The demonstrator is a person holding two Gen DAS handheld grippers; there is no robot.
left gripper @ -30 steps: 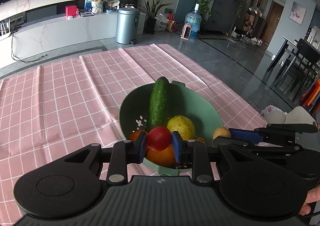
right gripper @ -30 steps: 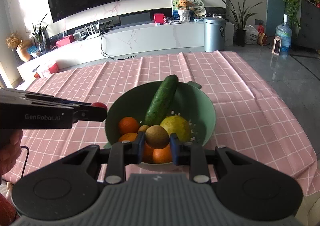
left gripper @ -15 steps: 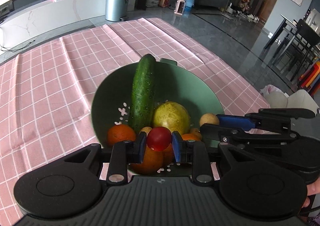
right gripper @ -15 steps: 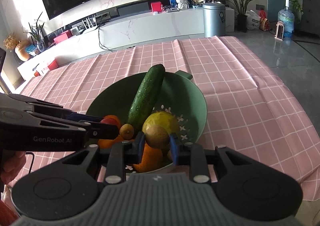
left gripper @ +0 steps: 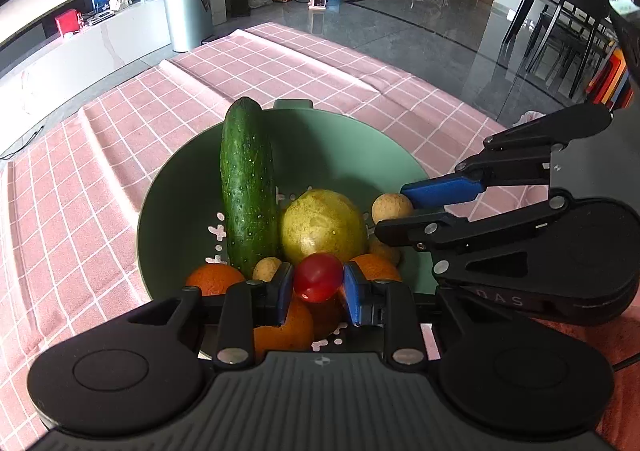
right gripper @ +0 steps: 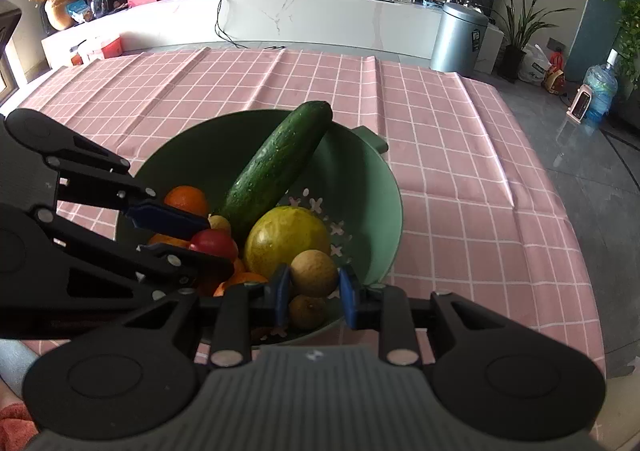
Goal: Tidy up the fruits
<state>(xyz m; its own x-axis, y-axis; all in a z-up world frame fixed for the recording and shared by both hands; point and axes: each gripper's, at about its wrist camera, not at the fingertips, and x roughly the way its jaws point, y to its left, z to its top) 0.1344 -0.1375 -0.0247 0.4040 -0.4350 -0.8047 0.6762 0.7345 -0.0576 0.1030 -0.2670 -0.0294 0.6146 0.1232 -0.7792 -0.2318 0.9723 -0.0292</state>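
Observation:
A green colander bowl point(left gripper: 340, 139) point(right gripper: 384, 195) sits on the pink checked tablecloth. It holds a cucumber point(left gripper: 246, 187) point(right gripper: 278, 167), a yellow-green round fruit point(left gripper: 322, 225) point(right gripper: 286, 241), oranges point(left gripper: 214, 279) point(right gripper: 186, 201) and small tan fruits point(left gripper: 267, 268). My left gripper point(left gripper: 318, 287) point(right gripper: 200, 237) is shut on a red cherry tomato point(left gripper: 318, 277) point(right gripper: 214, 245) just above the fruit pile. My right gripper point(right gripper: 314, 293) point(left gripper: 396, 207) is shut on a tan longan point(right gripper: 314, 273) point(left gripper: 391, 207) over the bowl's near right side.
The pink tablecloth point(right gripper: 460, 155) point(left gripper: 80, 179) spreads around the bowl. Its right edge point(right gripper: 560, 187) drops to a grey tiled floor. A metal bin point(right gripper: 458, 37), plants and a white TV bench stand beyond the table.
Both grippers have moved forward and down over the bowl, each holding its fruit. They now hang low above the fruit pile, closer to each other.

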